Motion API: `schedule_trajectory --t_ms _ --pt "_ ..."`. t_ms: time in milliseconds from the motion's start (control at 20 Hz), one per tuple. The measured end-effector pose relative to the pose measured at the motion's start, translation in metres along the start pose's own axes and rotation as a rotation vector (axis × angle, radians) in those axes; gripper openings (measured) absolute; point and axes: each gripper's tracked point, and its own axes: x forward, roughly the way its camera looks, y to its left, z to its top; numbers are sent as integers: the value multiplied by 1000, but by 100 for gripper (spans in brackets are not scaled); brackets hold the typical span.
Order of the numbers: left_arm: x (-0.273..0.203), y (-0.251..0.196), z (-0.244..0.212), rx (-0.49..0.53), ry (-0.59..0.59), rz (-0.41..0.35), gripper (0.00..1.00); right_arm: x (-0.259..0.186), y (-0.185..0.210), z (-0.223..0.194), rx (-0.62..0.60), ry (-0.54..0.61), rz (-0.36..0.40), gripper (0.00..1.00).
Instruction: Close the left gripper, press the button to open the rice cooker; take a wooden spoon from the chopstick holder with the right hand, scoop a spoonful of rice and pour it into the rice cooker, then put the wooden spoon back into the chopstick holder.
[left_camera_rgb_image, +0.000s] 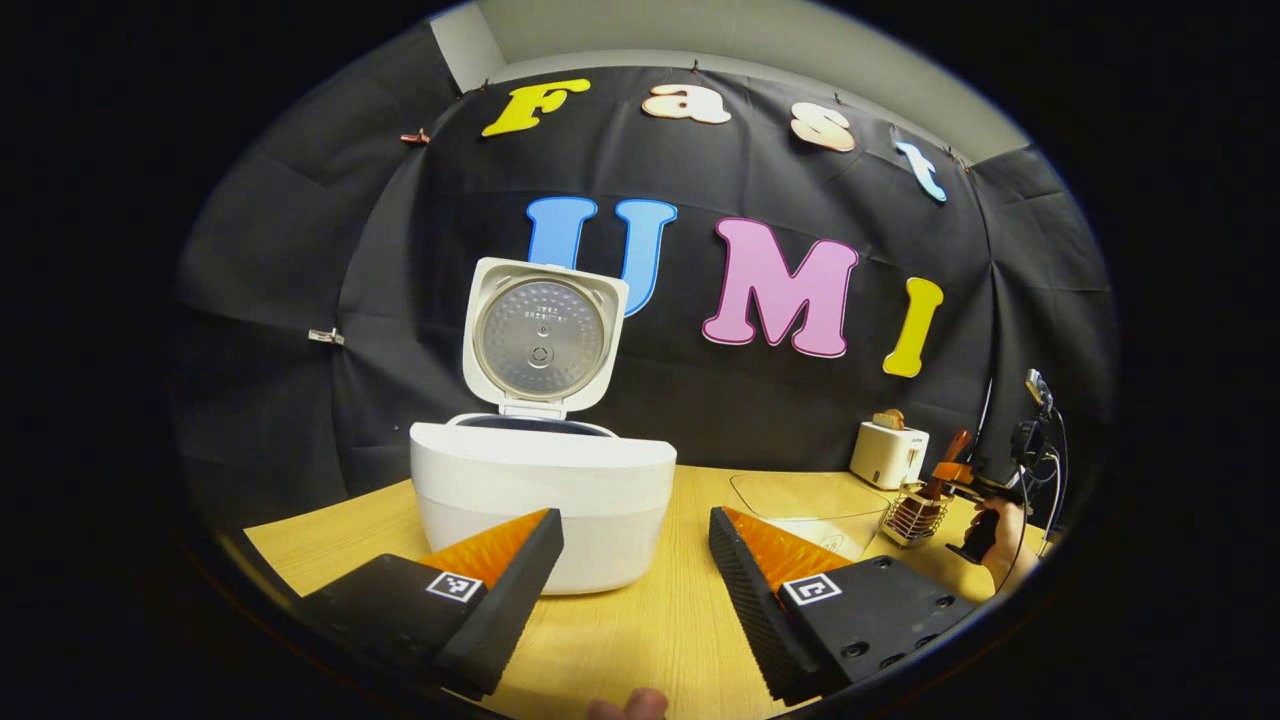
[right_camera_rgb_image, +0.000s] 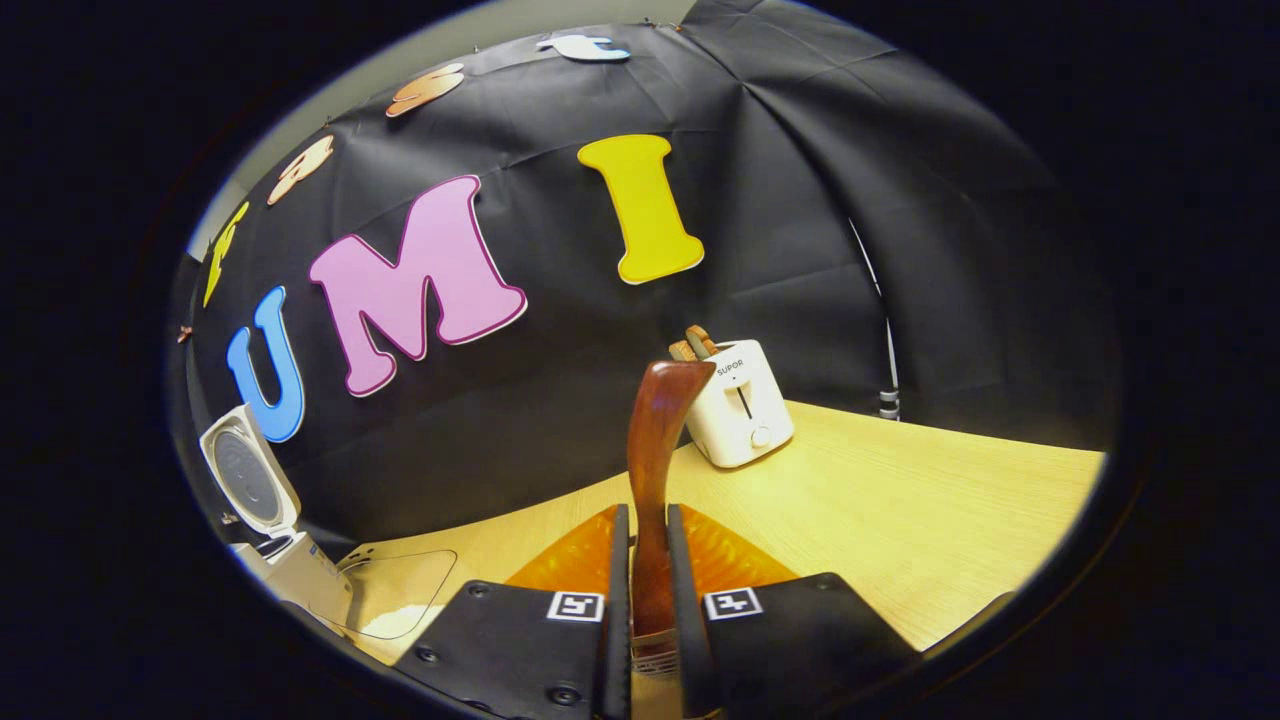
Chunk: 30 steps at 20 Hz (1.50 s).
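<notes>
Rice cooker (left_camera_rgb_image: 543, 500) stands on the wooden tabletop (left_camera_rgb_image: 640, 630) with its lid (left_camera_rgb_image: 541, 338) swung up and tilted back, the round metal inner plate facing forward. The white body sits just beyond the left tool (left_camera_rgb_image: 636, 545), whose two fingers are spread wide apart with nothing between them; the left finger's tip overlaps the cooker's lower front edge in the left gripper view, though contact cannot be told.

To the right of the cooker, on the tabletop, lies a clear shallow tray (left_camera_rgb_image: 800, 500) with something pale in it. Farther right of the cooker stands the wire chopstick holder (left_camera_rgb_image: 912, 515), and behind that a white toaster (left_camera_rgb_image: 888, 453) with bread in its slots. The right tool (left_camera_rgb_image: 958, 475) is just above the holder, gripped from below by a hand (left_camera_rgb_image: 1005, 535), with the brown wooden spoon's handle rising from it.

In the right gripper view, the right tool (right_camera_rgb_image: 645, 570) has its fingers drawn close together and clamped on the handle of the wooden spoon (right_camera_rgb_image: 655, 470), which stands upright between them, its curved end reaching up in front of the toaster (right_camera_rgb_image: 738, 405). The cooker (right_camera_rgb_image: 290, 570) appears far to the left with its lid (right_camera_rgb_image: 245, 480) raised, and the clear tray (right_camera_rgb_image: 395, 600) lies just right of it.
</notes>
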Motion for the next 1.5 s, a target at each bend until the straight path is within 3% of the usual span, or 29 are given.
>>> schedule_trajectory --t_ms 50,100,200,250,400,450,600,650,700,850,1000,1150,1200,1250,1500 --pt "2 0 5 5 -4 -4 94 -4 -1 2 14 12 9 34" --pt "5 -1 11 9 -7 -13 94 -7 -2 2 27 22 13 27" --pt "11 -2 26 10 -17 -32 94 -14 -4 5 54 35 31 58" --pt "14 -2 35 13 -24 -38 94 -18 -5 8 69 34 38 48" --pt "28 1 68 39 -48 -52 94 -34 -11 11 86 48 43 70" --pt "35 6 80 50 -57 -52 94 -41 -14 10 80 54 44 60" --pt "64 23 121 67 -80 -40 94 -59 -22 12 45 30 43 60" --pt "75 33 134 63 -86 -18 94 -64 -21 12 37 27 51 51" --pt "85 39 152 60 -105 -11 94 -69 -20 12 26 25 62 60" --pt "120 51 205 76 -169 12 93 -78 -17 15 -57 13 90 64" --pt "171 73 234 122 -162 60 93 -90 -21 18 -126 0 96 76" --pt "222 96 250 131 -135 104 93 -101 -22 21 -170 -18 106 79" --pt "237 106 257 134 -133 133 93 -104 -25 23 -189 -25 104 89" --pt "252 115 263 141 -125 153 93 -107 -25 25 -202 -34 104 84" --pt "310 136 287 154 -114 206 92 -114 -24 38 -259 -84 107 83"
